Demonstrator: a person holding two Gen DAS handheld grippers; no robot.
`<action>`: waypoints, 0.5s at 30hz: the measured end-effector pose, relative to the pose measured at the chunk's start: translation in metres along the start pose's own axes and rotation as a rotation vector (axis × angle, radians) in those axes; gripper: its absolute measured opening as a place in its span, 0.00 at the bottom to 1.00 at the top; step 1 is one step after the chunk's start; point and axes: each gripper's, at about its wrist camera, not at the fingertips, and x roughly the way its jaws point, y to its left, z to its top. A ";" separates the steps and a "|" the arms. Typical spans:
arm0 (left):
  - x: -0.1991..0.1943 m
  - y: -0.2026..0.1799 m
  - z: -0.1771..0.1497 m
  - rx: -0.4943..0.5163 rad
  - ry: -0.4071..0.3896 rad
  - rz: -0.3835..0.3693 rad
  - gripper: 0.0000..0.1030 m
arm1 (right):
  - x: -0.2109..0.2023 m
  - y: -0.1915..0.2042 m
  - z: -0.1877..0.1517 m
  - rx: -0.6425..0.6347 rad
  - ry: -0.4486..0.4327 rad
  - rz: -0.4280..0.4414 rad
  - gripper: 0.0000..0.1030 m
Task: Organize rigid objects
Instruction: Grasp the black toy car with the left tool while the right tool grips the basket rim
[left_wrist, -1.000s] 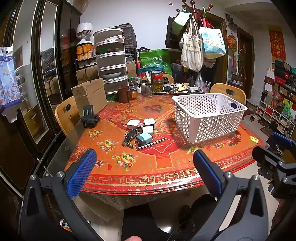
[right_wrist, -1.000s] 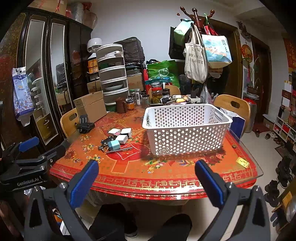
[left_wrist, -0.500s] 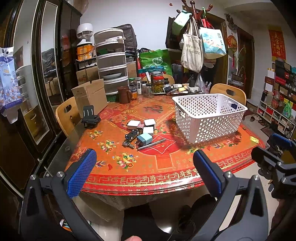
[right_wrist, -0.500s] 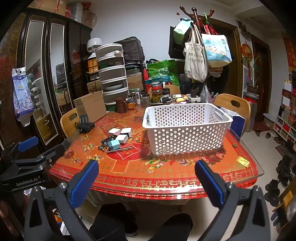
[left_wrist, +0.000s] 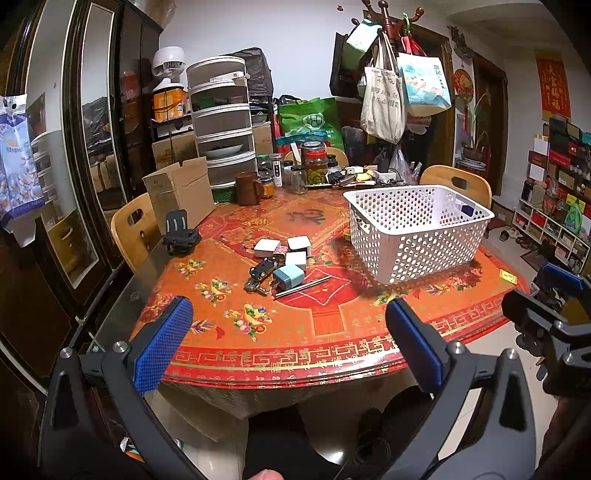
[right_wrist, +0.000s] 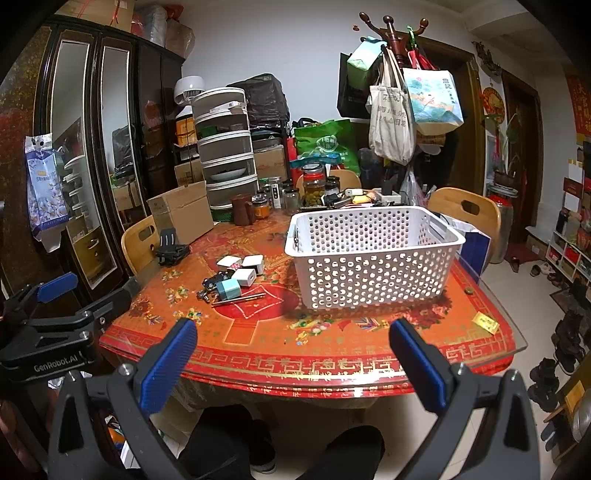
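Nearby, cardboard box (left_wrist: 180, 193), jars (left_wrist: 315, 167) behind basket (left_wrist: 417, 227)

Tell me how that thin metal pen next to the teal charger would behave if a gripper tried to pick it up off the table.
The pen looks rigid, thin and round, so it would probably roll if nudged. It lies flat on the glossy table, so fingers may struggle to get under it. Its end sits against the teal charger, which a sideways push would likely disturb.
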 end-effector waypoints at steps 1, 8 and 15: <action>-0.001 0.000 0.000 0.000 0.000 0.000 1.00 | 0.000 -0.001 0.000 0.000 0.000 0.000 1.00; 0.002 0.004 0.001 -0.002 -0.004 0.006 1.00 | 0.001 0.000 0.000 -0.004 -0.003 -0.002 1.00; 0.045 0.027 0.009 -0.047 -0.014 0.039 1.00 | 0.014 -0.058 0.033 -0.085 -0.109 -0.158 1.00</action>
